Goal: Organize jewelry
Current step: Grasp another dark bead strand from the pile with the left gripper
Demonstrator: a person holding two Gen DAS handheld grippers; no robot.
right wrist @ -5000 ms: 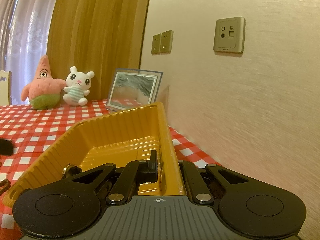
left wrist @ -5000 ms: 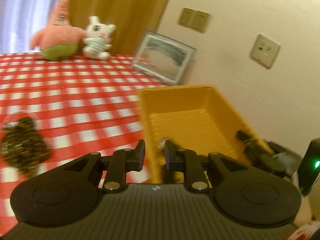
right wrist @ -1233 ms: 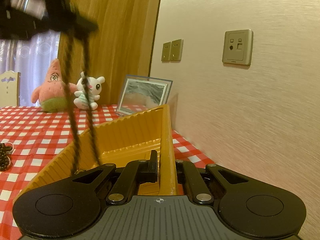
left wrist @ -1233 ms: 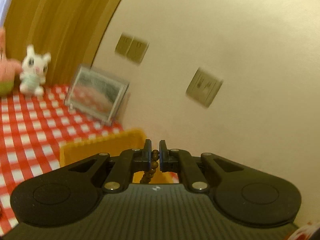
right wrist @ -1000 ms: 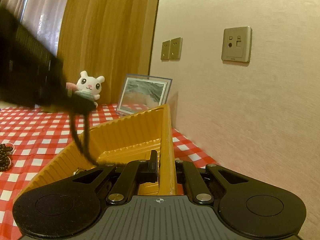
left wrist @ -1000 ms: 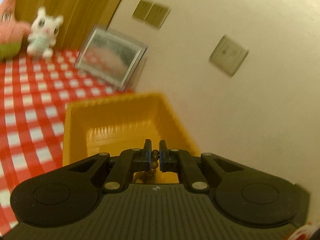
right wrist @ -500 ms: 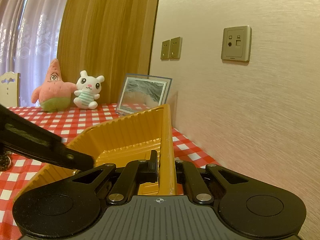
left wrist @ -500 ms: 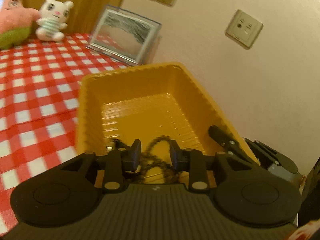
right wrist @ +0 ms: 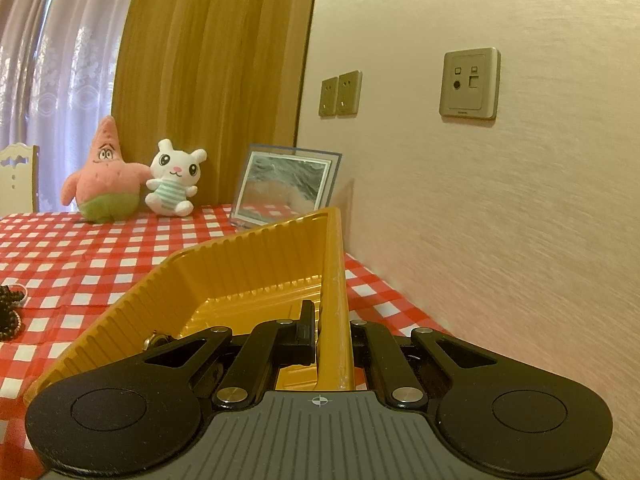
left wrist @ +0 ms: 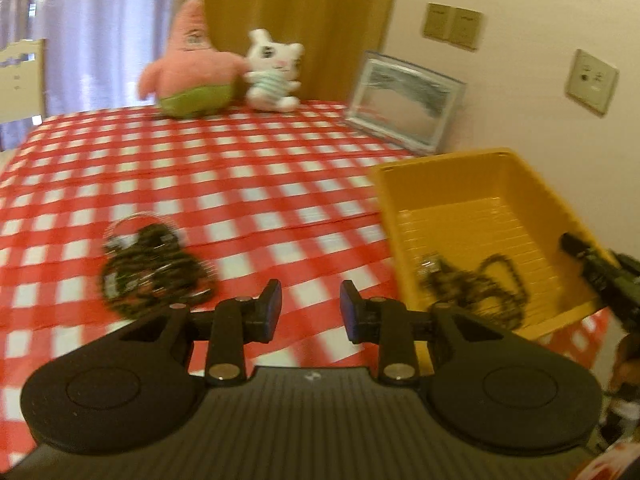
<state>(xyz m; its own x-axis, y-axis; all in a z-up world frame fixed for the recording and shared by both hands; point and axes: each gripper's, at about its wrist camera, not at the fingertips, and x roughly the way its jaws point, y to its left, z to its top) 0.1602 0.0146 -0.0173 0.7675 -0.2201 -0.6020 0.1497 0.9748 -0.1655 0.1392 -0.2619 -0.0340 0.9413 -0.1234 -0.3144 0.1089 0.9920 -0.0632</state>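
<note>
Fingers of the left gripper (left wrist: 310,306) sat apart with nothing between them. Just ahead-left lay a blurry dark jewelry pile (left wrist: 150,266); off right, a beaded necklace (left wrist: 476,286) coiled in the yellow tray (left wrist: 472,168). Right gripper (right wrist: 330,338) was clamped on the tray's wall.

No words, brand names or numbers can be read anywhere in either view. The wall socket plate (right wrist: 470,83) carries a line of tiny print along its lower edge, too small to make out. The only sign is a small white mark on the ribbed top of each hand-held gripper body: a crosshair circle on the right one (right wrist: 318,401), and a pale, blurred emblem on the left one (left wrist: 311,377).
</note>
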